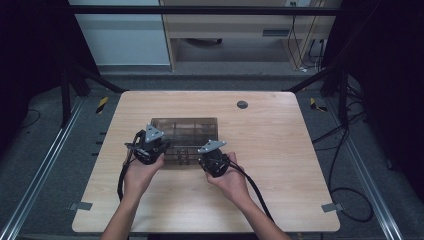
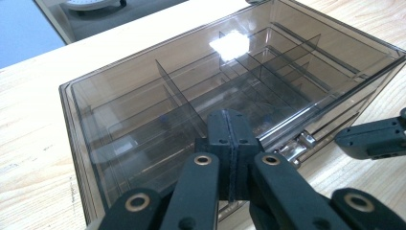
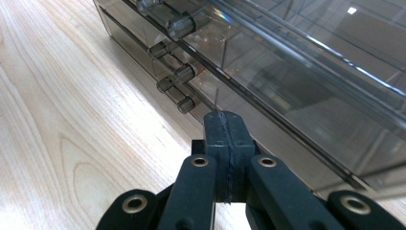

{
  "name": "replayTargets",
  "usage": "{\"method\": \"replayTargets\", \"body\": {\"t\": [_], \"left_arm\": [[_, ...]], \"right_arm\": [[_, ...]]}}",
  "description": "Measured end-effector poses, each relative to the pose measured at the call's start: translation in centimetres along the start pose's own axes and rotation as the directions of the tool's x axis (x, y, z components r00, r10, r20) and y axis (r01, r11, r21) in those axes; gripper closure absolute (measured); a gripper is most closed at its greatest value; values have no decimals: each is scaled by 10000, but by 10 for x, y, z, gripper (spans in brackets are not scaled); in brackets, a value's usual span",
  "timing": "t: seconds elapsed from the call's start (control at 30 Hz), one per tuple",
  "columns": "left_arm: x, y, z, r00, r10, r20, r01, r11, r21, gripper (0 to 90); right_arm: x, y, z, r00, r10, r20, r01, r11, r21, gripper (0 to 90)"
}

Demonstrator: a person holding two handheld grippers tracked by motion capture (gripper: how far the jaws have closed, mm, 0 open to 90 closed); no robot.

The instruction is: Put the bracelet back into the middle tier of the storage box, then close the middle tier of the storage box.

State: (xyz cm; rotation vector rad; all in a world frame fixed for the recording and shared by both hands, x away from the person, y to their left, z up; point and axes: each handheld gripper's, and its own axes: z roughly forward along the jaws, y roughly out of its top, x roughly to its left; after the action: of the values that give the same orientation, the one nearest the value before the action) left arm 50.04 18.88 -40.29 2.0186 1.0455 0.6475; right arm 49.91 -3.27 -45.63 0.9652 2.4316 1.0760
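A smoky clear plastic organizer box [image 1: 185, 131] with inner dividers sits near the middle of the wooden counter [image 1: 280, 165], its lid closed, and I have a gripper at each near corner. The fingers of my left gripper [image 2: 229, 125] are pressed fully together with nothing between them, tips over the lid's near edge beside a metal latch [image 2: 297, 146]. My right gripper [image 3: 225, 125] likewise has its fingers closed and empty, tips at the box's side wall, just short of the row of hinge knuckles [image 3: 174, 86].

Organizer box [image 1: 192, 131] near edge hidden behind grippers in high view; box contents indiscernible through smoky lid; far corner cut off in right gripper view.
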Motion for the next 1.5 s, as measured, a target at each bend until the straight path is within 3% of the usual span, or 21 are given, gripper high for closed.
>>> {"method": "replayTargets", "body": {"t": [0.6, 1.17, 1.27, 1.33, 1.5], "left_arm": [[-4, 2, -9, 9992, 328, -221, -332, 9993, -158, 896], [4, -5, -23, 9998, 109, -140, -115, 9990, -428, 873], [2, -9, -25, 9991, 353, -244, -361, 9987, -347, 839], [1, -11, -26, 9985, 462, -309, -471, 9984, -306, 805], [0, -11, -29, 9970, 279, -719, -298, 9992, -253, 625]], "right_arm": [[-5, -11, -23, 9997, -253, -58, 253, 9997, -17, 900], [-16, -16, -44, 9996, -96, -259, 91, 9998, -192, 900], [-18, -19, -47, 9995, -62, -311, 57, 9998, -166, 900], [-21, -21, -50, 9996, -24, -296, 20, 9999, -151, 855], [-26, -29, -57, 9993, 50, -365, -55, 9999, -137, 798]]}}
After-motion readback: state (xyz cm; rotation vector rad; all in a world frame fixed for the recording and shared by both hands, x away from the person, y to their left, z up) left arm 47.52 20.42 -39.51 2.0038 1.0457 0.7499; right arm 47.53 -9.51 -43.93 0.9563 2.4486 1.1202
